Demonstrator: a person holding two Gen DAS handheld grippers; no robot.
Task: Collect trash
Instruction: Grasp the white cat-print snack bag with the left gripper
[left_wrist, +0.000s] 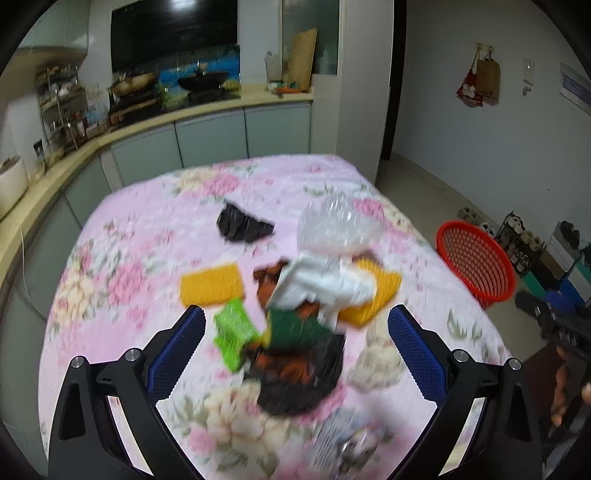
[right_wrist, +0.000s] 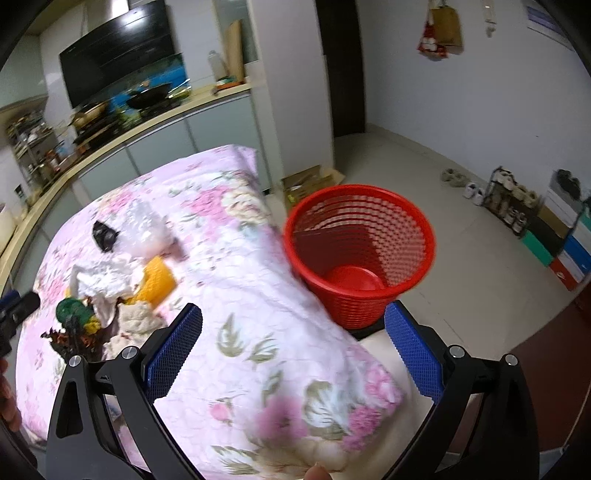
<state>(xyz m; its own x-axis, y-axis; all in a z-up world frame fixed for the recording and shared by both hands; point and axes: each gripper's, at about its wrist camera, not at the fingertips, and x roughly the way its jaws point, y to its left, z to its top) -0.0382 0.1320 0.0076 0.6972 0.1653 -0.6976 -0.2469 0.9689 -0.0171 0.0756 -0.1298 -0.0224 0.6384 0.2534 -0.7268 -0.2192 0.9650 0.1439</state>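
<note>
A heap of trash lies on the pink floral tablecloth (left_wrist: 147, 229): a crumpled white paper (left_wrist: 325, 280), a clear plastic bag (left_wrist: 332, 221), two yellow sponges (left_wrist: 210, 284), a green wrapper (left_wrist: 232, 332), a dark crumpled bag (left_wrist: 299, 373) and a black scrap (left_wrist: 242, 223). My left gripper (left_wrist: 295, 328) hovers open just above the green wrapper and dark bag. My right gripper (right_wrist: 293, 325) is open and holds nothing, over the table's corner next to the red mesh bin (right_wrist: 358, 251). The white paper (right_wrist: 107, 277) and a yellow sponge (right_wrist: 159, 280) show at the left of the right wrist view.
The red bin (left_wrist: 476, 266) stands on the floor by the table's right edge. A kitchen counter (left_wrist: 110, 136) with a stove curves behind. A shoe rack (right_wrist: 513, 199) and coloured boxes (right_wrist: 565, 251) line the right wall. A cardboard box (right_wrist: 310, 181) sits behind the bin.
</note>
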